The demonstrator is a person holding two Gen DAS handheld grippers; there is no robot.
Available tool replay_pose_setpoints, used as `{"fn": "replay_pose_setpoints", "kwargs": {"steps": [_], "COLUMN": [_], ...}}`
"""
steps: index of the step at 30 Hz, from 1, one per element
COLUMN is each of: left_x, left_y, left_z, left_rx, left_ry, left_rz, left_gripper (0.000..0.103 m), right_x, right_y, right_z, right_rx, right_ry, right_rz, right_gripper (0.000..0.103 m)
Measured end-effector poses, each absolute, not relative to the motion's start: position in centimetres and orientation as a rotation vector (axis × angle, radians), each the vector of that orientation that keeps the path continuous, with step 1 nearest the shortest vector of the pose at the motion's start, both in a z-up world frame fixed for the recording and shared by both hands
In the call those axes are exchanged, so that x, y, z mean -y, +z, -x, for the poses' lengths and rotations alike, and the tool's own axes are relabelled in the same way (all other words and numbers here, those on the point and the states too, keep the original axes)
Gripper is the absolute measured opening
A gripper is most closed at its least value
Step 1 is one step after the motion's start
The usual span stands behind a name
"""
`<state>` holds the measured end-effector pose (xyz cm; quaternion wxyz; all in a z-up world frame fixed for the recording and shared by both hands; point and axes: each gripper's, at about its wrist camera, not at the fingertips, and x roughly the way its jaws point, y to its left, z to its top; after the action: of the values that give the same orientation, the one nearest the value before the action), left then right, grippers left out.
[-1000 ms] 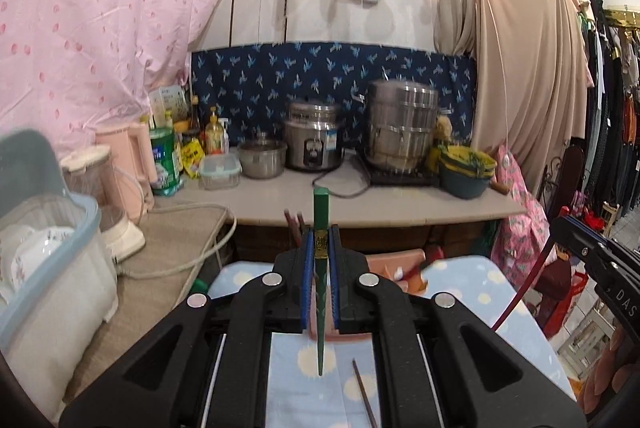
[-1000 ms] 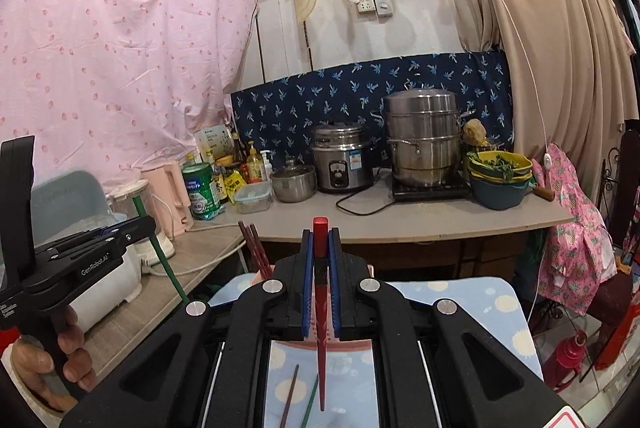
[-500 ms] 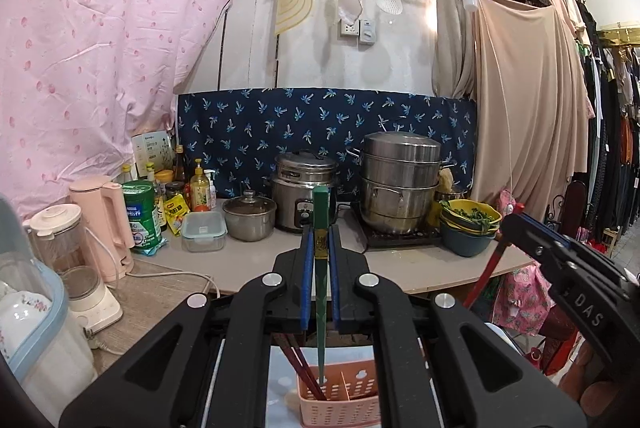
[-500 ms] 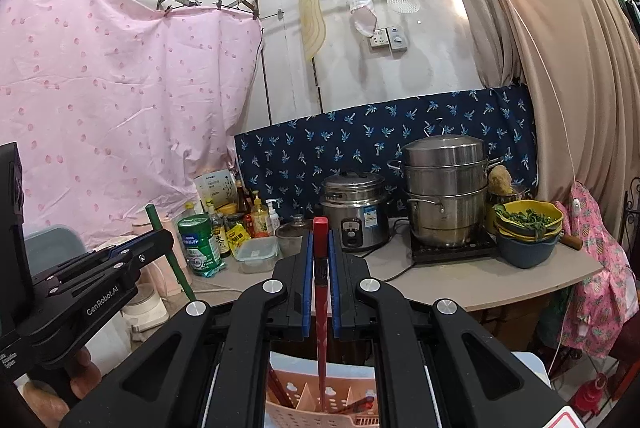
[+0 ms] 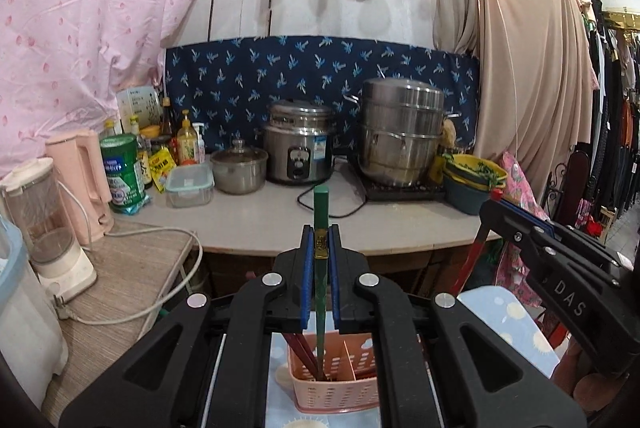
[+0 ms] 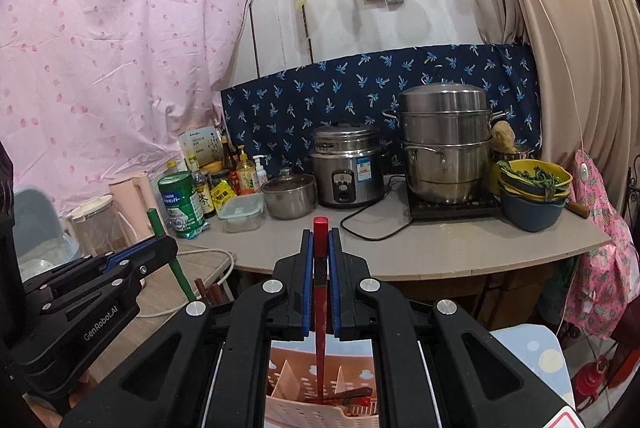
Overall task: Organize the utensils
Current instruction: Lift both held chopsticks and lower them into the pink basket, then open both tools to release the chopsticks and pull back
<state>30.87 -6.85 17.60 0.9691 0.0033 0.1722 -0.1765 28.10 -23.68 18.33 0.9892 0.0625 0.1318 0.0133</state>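
My left gripper (image 5: 320,240) is shut on a green chopstick (image 5: 320,292) held upright; its lower tip reaches into the left compartment of a pink perforated utensil basket (image 5: 334,390), beside dark red chopsticks (image 5: 298,348) standing there. My right gripper (image 6: 320,244) is shut on a red chopstick (image 6: 320,308) held upright, its tip down inside the basket (image 6: 320,404), where red utensils (image 6: 348,394) lie. The left gripper also shows in the right wrist view (image 6: 132,262), and the right gripper in the left wrist view (image 5: 520,224).
The basket stands on a blue cloth with pale dots (image 5: 504,316). Behind is a counter (image 5: 400,224) with a rice cooker (image 5: 300,155), steamer pot (image 5: 400,135), small pot (image 5: 239,165), bowls (image 5: 472,179), bottles, a green can (image 5: 120,167). A blender (image 5: 44,220) and kettle (image 5: 80,183) stand left.
Both grippers tilted up and then lowered slightly over the basket. The chopstick tips, earlier above the cloth, now reach into the basket compartments. Both stay shut.
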Motion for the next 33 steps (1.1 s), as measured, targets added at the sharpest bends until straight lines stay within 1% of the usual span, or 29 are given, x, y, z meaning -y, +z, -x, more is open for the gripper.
{"fn": "replay_pose_setpoints", "kwargs": {"steps": [5,7,8,9,11,13,15,18,24,33], "left_x": [6.3,6.1,5.9,5.7,5.5,5.2,5.1,4.7,4.3,4.1], "left_y": [15.7,15.2,15.1,14.9,14.8,14.6,14.6,14.4,12.9,8.2], "left_z": [-30.7,-30.4,-30.2,-30.0,-29.6,-29.1,-28.5,-27.3,-24.1,-19.1], "left_rx": [-0.384,-0.390,-0.394,-0.396,-0.399,-0.404,-0.407,-0.408,-0.440,-0.550], "left_ry": [-0.346,-0.333,-0.329,-0.324,-0.315,-0.311,-0.307,-0.308,-0.324,-0.332], "left_rz": [0.005,0.009,0.010,0.010,0.012,0.012,0.012,0.019,0.005,-0.024], "left_gripper": [0.008,0.015,0.024,0.030,0.037,0.038,0.045,0.047,0.047,0.047], "right_x": [23.6,23.5,23.4,23.4,23.4,23.5,23.6,23.7,23.5,23.0], "right_y": [16.4,16.0,15.9,15.9,15.9,15.9,15.9,15.9,14.7,9.8], "right_z": [-27.8,-27.4,-27.1,-26.9,-26.3,-25.5,-24.7,-23.2,-19.6,-13.2], "right_rx": [-0.309,-0.311,-0.309,-0.306,-0.304,-0.300,-0.298,-0.298,-0.327,-0.448], "right_ry": [0.017,0.009,0.005,0.001,0.001,0.002,0.003,0.007,0.012,0.018], "right_rz": [-0.117,-0.111,-0.105,-0.103,-0.107,-0.115,-0.115,-0.118,-0.109,-0.099], "right_gripper": [0.008,0.008,0.008,0.008,0.008,0.010,0.010,0.010,0.010,0.012]}}
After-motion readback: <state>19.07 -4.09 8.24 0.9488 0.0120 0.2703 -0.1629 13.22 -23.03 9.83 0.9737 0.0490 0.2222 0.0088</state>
